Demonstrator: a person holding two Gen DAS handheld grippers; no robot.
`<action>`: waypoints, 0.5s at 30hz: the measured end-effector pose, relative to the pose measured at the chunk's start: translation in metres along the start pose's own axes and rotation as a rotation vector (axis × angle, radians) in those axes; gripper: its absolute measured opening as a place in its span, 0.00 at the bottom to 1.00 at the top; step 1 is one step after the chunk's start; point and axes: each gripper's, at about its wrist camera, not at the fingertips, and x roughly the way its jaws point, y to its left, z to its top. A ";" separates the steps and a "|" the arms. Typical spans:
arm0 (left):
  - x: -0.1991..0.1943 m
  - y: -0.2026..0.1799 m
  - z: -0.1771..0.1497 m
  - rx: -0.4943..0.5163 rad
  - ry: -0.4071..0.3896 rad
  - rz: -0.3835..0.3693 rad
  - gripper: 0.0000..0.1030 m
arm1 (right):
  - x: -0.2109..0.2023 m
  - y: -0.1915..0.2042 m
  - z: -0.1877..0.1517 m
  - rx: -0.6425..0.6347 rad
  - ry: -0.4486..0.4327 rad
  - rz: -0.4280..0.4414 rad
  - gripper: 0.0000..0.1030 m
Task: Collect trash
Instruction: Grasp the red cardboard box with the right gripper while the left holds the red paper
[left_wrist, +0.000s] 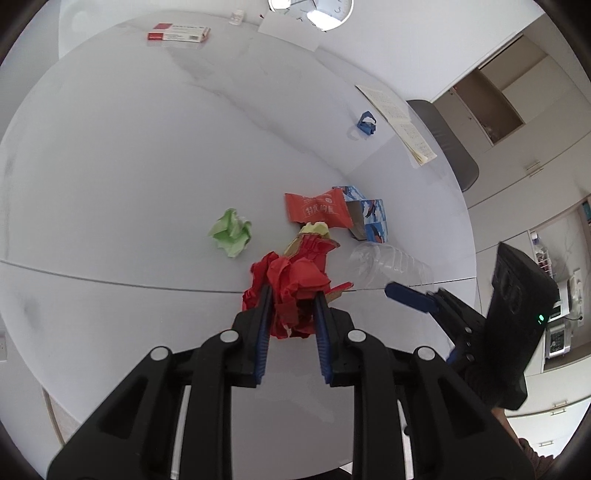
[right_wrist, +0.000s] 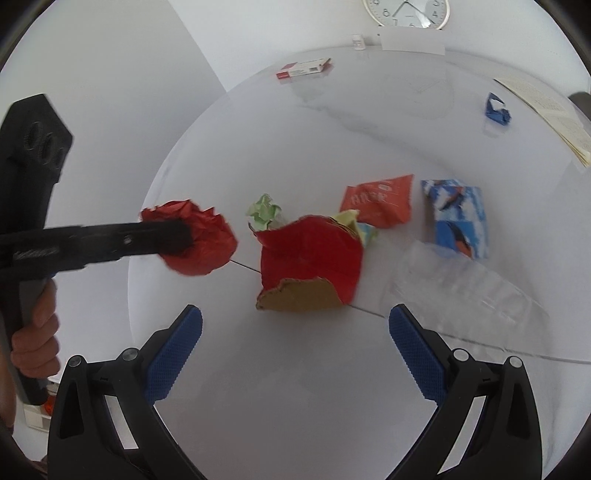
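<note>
My left gripper (left_wrist: 293, 295) is shut on a crumpled red paper ball (left_wrist: 286, 291), held above the white table (left_wrist: 129, 166); the right wrist view shows the same ball (right_wrist: 205, 240) pinched at the end of the left gripper (right_wrist: 184, 232). My right gripper (right_wrist: 295, 321) is open with nothing between its fingers, just short of a torn red cardboard piece (right_wrist: 314, 258). Around that piece lie a green paper wad (right_wrist: 264, 210), an orange snack wrapper (right_wrist: 380, 203), a blue patterned box (right_wrist: 458, 218) and a crushed clear plastic bottle (right_wrist: 461, 291).
A blue crumpled paper (right_wrist: 498, 109) lies far right beside an open notebook (right_wrist: 554, 114). At the table's far edge are a red-and-white box (right_wrist: 304, 68), a small white bottle (right_wrist: 357, 41), a white card (right_wrist: 412, 42) and a wall clock (right_wrist: 406, 11). A hand (right_wrist: 35, 339) holds the left gripper.
</note>
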 end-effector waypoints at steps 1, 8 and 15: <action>-0.003 0.002 -0.003 0.001 0.001 0.006 0.21 | 0.004 0.003 0.002 -0.028 0.003 -0.001 0.97; -0.017 0.016 -0.024 0.018 0.012 0.046 0.21 | 0.017 0.020 0.027 -0.407 0.124 0.016 0.94; -0.019 0.029 -0.044 -0.010 0.021 0.052 0.21 | 0.049 0.035 0.036 -0.736 0.354 0.021 0.72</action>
